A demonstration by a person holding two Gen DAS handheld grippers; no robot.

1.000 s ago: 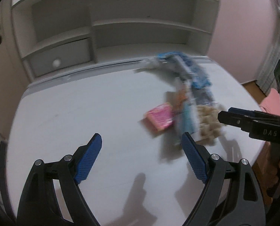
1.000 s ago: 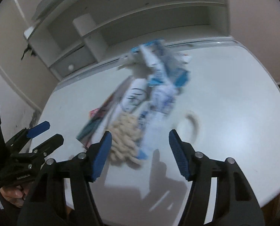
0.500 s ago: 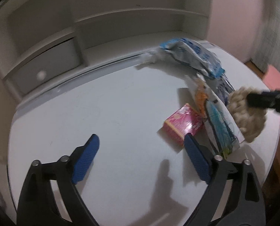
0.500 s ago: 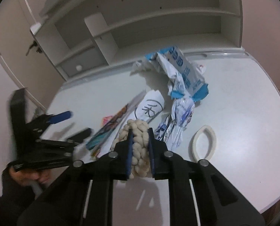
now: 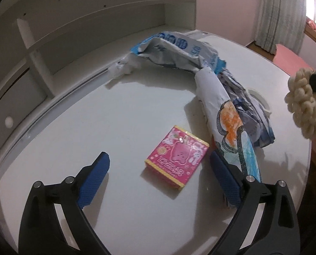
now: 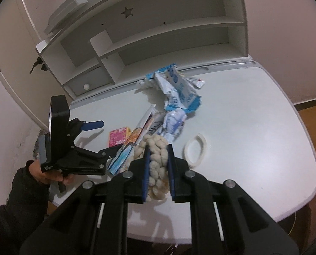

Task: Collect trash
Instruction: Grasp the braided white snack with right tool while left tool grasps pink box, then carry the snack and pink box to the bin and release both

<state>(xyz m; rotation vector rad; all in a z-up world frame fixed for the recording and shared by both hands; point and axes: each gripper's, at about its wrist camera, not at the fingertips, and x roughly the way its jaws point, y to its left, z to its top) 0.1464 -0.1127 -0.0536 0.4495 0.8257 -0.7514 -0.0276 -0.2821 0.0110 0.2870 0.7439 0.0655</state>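
A white desk (image 6: 253,127) with a rounded edge sits under pale shelving (image 6: 158,36), litter strewn across its middle. The right gripper (image 6: 158,159) is clamped on a cream knitted braid (image 6: 155,148), held clear of the desk at the near right. The left gripper (image 5: 158,170) hangs with jaws wide apart around a pink box (image 5: 177,159), not yet touching it. Crumpled blue-and-white wrappers (image 5: 179,48) lie farther back, a rolled drawing (image 5: 228,114) just right of the box. The soft braid could slip out; the left jaw might snag the drawing.
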